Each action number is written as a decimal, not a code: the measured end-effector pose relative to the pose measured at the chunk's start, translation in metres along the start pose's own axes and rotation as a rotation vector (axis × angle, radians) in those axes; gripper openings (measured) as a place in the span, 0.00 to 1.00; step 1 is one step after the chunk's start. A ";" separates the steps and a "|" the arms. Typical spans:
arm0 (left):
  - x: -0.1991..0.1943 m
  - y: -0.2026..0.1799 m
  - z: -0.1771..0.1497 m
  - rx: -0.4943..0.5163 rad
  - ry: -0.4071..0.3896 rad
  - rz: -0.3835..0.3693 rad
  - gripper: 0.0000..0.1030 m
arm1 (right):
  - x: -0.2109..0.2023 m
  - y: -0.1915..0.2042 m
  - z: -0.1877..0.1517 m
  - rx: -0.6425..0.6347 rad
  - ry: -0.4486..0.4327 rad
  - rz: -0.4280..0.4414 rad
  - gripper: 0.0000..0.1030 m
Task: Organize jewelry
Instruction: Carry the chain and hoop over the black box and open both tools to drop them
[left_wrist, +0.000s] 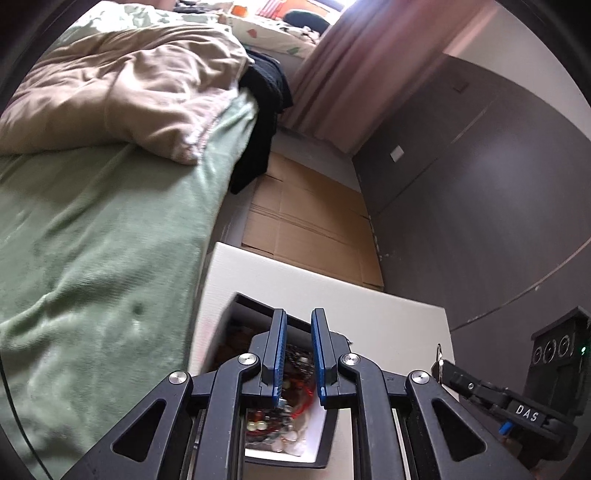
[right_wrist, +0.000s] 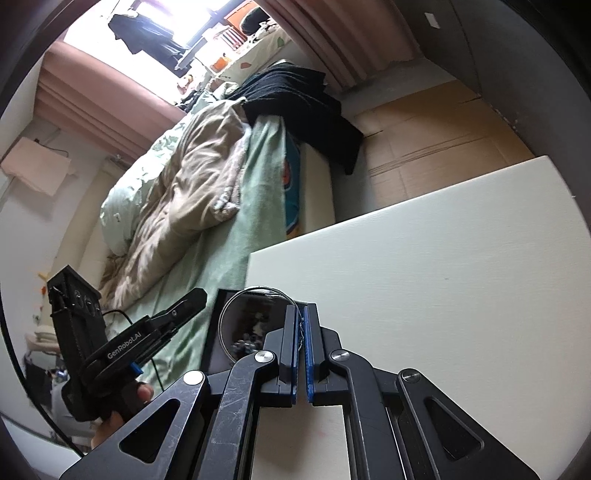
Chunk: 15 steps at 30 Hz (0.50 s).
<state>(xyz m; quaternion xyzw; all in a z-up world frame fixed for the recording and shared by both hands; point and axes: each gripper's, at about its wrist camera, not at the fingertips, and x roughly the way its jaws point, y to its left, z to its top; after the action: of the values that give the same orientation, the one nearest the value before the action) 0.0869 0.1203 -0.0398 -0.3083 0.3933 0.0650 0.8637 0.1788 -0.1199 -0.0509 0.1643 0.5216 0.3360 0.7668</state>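
Jewelry is lying jumbled in a black box on the white tabletop. Right tongs are clamping a thin wire hoop, lifting it clear for sorting. Left tongs are hovering slightly apart above the box, empty.

Black jewelry box: open-topped, white lining, on white table at edge beside bed. Holds tangled heap of jewelry: red and amber beads, dark chains, pale rings; single pieces hard to tell apart.

Thin silver wire bangle: round hoop, upright, lifted above box, one side pinched between blue pads at hoop's right edge.
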 end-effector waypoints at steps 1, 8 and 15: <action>-0.003 0.003 0.001 -0.007 -0.005 0.000 0.13 | 0.003 0.003 -0.001 0.000 -0.002 0.007 0.04; -0.023 0.028 0.012 -0.081 -0.043 -0.008 0.14 | 0.037 0.030 -0.004 -0.009 0.029 0.041 0.04; -0.024 0.044 0.017 -0.111 -0.015 -0.015 0.49 | 0.059 0.038 0.000 -0.006 0.036 0.039 0.63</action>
<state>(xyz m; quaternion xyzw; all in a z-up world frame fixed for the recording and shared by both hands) 0.0653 0.1683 -0.0353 -0.3582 0.3803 0.0825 0.8487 0.1799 -0.0522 -0.0687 0.1658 0.5310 0.3553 0.7512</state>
